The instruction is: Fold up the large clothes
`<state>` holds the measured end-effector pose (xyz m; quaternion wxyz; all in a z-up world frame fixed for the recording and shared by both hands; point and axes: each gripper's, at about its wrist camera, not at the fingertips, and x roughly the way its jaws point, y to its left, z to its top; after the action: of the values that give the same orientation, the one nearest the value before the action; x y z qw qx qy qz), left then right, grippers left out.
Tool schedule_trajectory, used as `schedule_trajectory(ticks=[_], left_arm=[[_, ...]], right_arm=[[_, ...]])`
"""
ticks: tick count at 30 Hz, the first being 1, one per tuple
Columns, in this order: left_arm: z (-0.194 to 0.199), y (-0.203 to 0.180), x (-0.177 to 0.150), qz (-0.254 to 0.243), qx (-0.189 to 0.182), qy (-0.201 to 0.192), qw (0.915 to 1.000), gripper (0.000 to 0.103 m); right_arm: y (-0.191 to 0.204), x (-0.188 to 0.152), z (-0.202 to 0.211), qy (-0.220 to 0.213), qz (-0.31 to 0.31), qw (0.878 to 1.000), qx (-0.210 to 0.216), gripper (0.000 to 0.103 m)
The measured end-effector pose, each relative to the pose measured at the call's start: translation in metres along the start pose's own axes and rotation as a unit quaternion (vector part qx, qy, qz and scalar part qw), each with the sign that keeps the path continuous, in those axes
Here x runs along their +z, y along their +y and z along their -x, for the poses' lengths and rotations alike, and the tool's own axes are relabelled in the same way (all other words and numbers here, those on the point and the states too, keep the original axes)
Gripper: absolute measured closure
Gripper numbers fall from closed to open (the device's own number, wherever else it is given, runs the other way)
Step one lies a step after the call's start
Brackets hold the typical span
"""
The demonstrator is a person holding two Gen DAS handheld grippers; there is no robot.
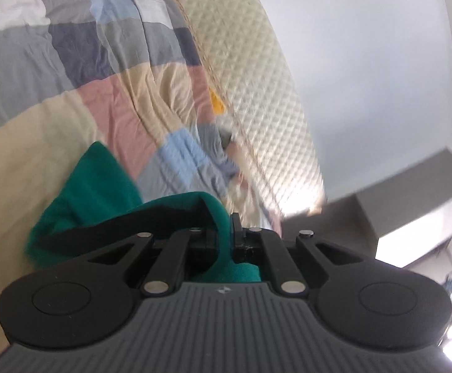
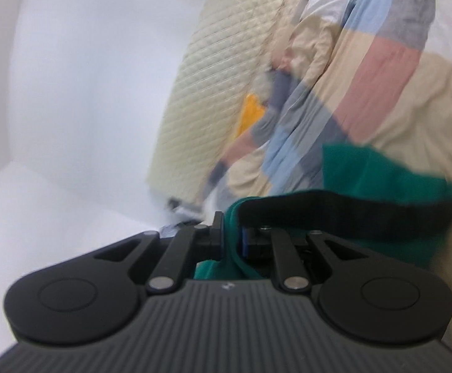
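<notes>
I had the left gripper [image 1: 224,233] and right gripper [image 2: 232,236] each pinching the green knit garment's [image 1: 83,192] black-trimmed edge, lifted above the patchwork-quilted bed [image 1: 39,71], likely to spread it for folding.

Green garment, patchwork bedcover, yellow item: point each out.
green garment [image 1: 79,186], left wrist view, upper fold.
patchwork bedcover [image 1: 79,52], left wrist view, dark blue patch.
yellow item [image 2: 250,112], right wrist view, its centre.
</notes>
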<state>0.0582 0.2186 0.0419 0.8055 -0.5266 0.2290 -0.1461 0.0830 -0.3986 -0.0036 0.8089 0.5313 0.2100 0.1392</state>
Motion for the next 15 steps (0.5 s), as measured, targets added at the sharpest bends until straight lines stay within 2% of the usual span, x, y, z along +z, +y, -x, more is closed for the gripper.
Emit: schedule_trajectory(ticks=[3, 6, 10, 13, 15], left_arm=[[-0.047, 0.016, 0.01, -0.003, 0.028, -0.017, 0.9995, 0.096], [-0.087, 0.037, 0.019, -0.002, 0.046, -0.013, 0.9988, 0.096], [-0.127, 0.061, 0.027, -0.027, 0.053, -0.007, 0.9982, 0.096], [-0.153, 0.086, 0.03, -0.03, 0.058, -0.002, 0.9979, 0.095], [-0.171, 0.104, 0.031, -0.03, 0.074, 0.007, 0.9967, 0.094]], right_arm=[[-0.023, 0.013, -0.043, -0.011, -0.027, 0.999, -0.023, 0.09], [-0.048, 0.018, -0.075, -0.013, -0.036, 0.998, -0.047, 0.09], [-0.075, 0.022, -0.106, -0.004, -0.023, 0.997, -0.069, 0.09], [-0.094, 0.026, -0.125, 0.0, -0.036, 0.996, -0.076, 0.089], [-0.106, 0.028, -0.142, 0.004, -0.033, 0.995, -0.097, 0.089]])
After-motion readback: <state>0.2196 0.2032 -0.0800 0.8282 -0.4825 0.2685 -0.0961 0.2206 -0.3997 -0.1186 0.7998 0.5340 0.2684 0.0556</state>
